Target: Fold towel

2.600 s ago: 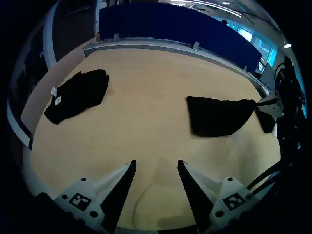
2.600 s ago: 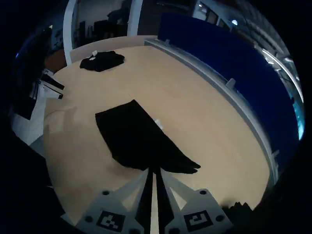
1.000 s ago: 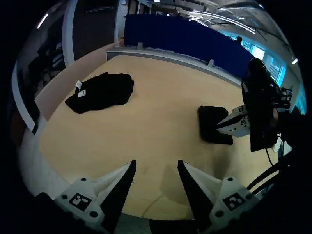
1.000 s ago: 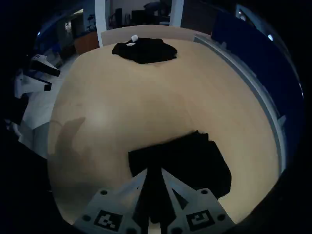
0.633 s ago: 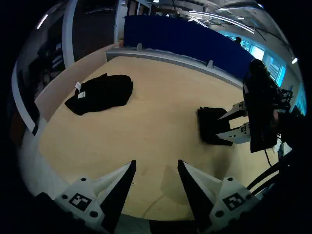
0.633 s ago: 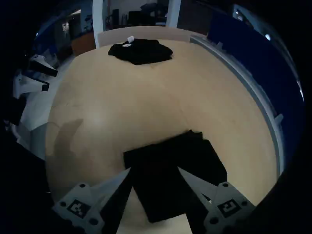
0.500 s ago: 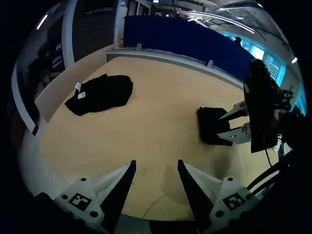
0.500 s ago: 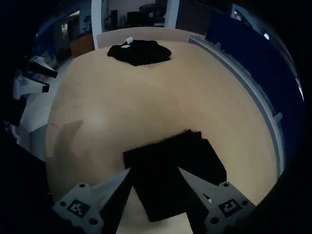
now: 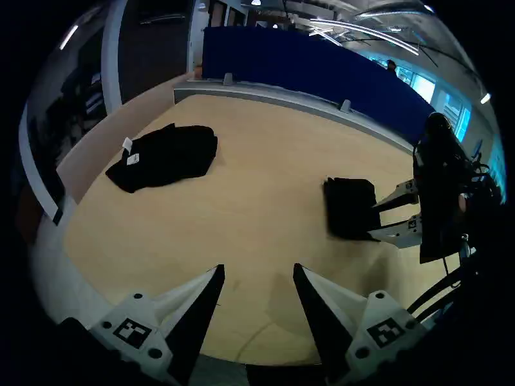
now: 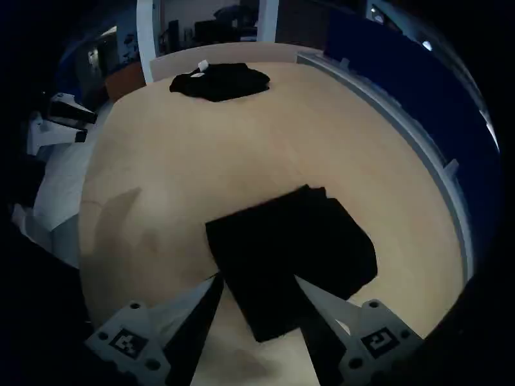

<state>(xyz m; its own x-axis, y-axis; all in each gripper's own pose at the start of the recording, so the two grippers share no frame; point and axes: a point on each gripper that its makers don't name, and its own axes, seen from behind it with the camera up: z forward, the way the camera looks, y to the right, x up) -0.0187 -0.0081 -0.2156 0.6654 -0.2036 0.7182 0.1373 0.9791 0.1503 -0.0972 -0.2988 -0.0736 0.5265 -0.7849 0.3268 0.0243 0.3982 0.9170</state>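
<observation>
The folded black cloth towel (image 10: 290,254) lies flat on the big light wooden table (image 10: 193,167). It is a neat, thick shape with four sides. In the right gripper view it sits near 6 o'clock, just in front of the right gripper (image 10: 257,278).

The right gripper is wide open and grips nothing. One white finger is at 7 o'clock and the other is at 5 o'clock. The near edge of the towel shows in the gap between the two tips. I cannot tell if the tips touch the towel.

The left gripper (image 9: 256,267) is wide open too, and nothing is between its fingers. It hangs over a bare part of the table, well apart from the towel. In the left gripper view the towel is at 3 o'clock. The right gripper comes in from the 3 o'clock side, with its tips right at the edge of the towel. A dark arm holds it there.

A crumpled black cloth with small white tags (image 9: 164,156) lies at 10 o'clock in the left gripper view. It is well apart from the towel. In the right gripper view it is far off, near 12 o'clock.

A long dark blue wall panel (image 9: 302,61) stands along the far edge of the table.
</observation>
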